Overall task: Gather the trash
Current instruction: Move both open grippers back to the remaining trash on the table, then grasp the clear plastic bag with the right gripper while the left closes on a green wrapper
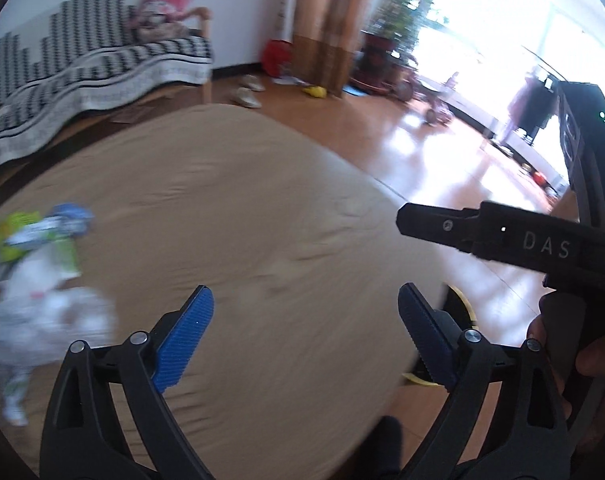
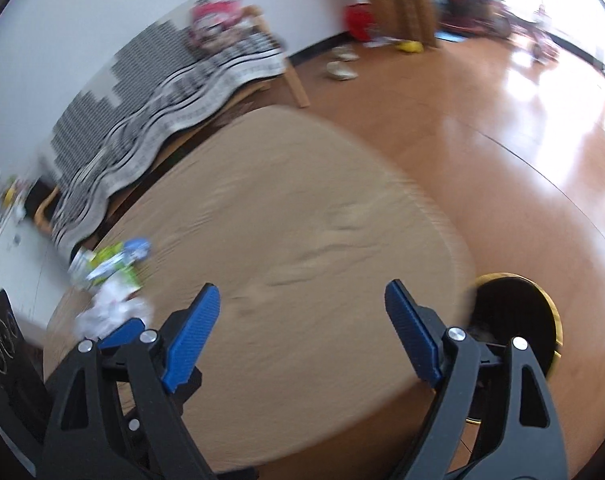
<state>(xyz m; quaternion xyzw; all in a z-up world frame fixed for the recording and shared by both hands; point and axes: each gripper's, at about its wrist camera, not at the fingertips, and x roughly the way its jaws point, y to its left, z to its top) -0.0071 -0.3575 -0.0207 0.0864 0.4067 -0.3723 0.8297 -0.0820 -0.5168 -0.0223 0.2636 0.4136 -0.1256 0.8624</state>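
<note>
A tan cloth-covered table (image 1: 242,208) fills both views. Trash lies at its left edge: a green, white and blue wrapper (image 1: 42,236) and crumpled white paper (image 1: 46,320), also in the right wrist view as the wrapper (image 2: 114,264) and paper (image 2: 110,312). My left gripper (image 1: 304,300) is open and empty over the table, right of the trash. My right gripper (image 2: 302,300) is open and empty over the table; its body shows in the left wrist view (image 1: 502,236). A black bin with a yellow rim (image 2: 518,320) stands on the floor at the table's right edge.
A bench with a black-and-white patterned cover (image 1: 94,64) stands behind the table, with a pink bag (image 1: 162,8) on it. Slippers (image 1: 246,92) and a red bag (image 1: 276,56) lie on the wooden floor by the wall. Plants and a tricycle (image 1: 422,92) stand near the bright window.
</note>
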